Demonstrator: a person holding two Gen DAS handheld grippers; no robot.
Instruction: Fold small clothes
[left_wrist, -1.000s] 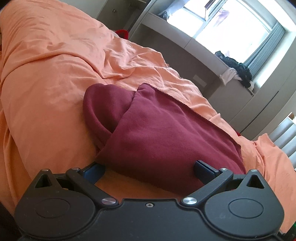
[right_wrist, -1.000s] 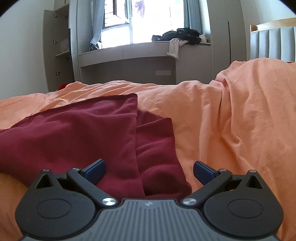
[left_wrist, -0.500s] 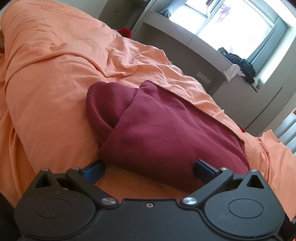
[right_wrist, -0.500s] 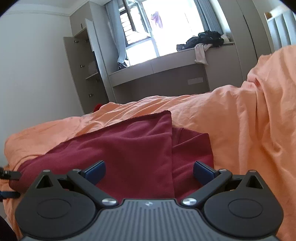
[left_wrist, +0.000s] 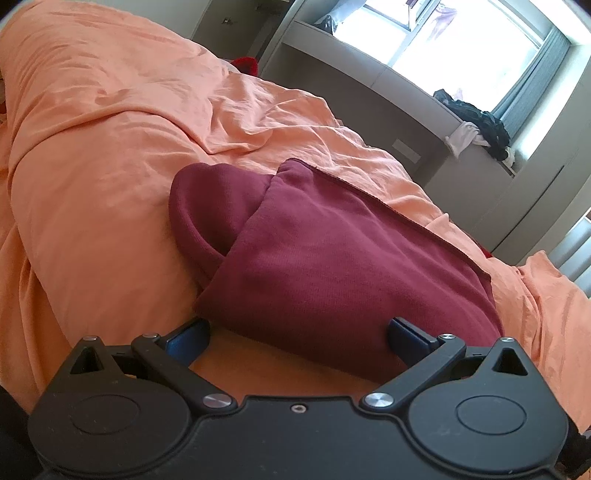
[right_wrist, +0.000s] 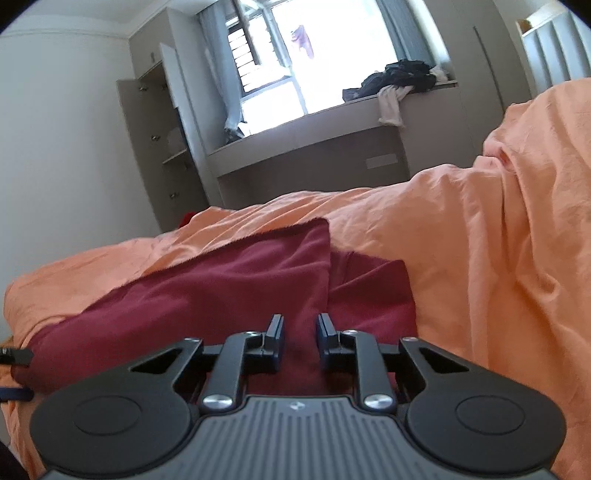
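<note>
maroon cloth, a small knitted garment (left_wrist: 332, 266), is laid on the orange bed cover (left_wrist: 96, 206), already folded once: an upper layer covers a lower one, and a rounded part of the lower layer is left showing at one side. in the right wrist view the same garment (right_wrist: 207, 295) is seen with its upper layer ending in a straight vertical edge, and the lower layer is exposed beside it.

since half a second ago the right claw (right_wrist: 299, 339) has been narrowed from wide open to almost clenched, with the near fold of the garment between the two fingers. whether the cloth is really pinched cannot be told, because a small gap is still seen between the pads. the left claw (left_wrist: 295, 334) has stayed released, its fingers spread on both sides of the near hem, with nothing grasped. it is judged that a grip for the next fold is being prepared on the right side only.

the far hem, with its raw stitched edge, is kept free and flat. around the garment much open bed cover is found, wrinkled but without other things. a raised heap of bedding (right_wrist: 517, 221) is present near the right claw, so less room is given there. a window bench (right_wrist: 332, 147) with dark clothes (right_wrist: 402, 77) on it is well apart, behind the bed.
</note>
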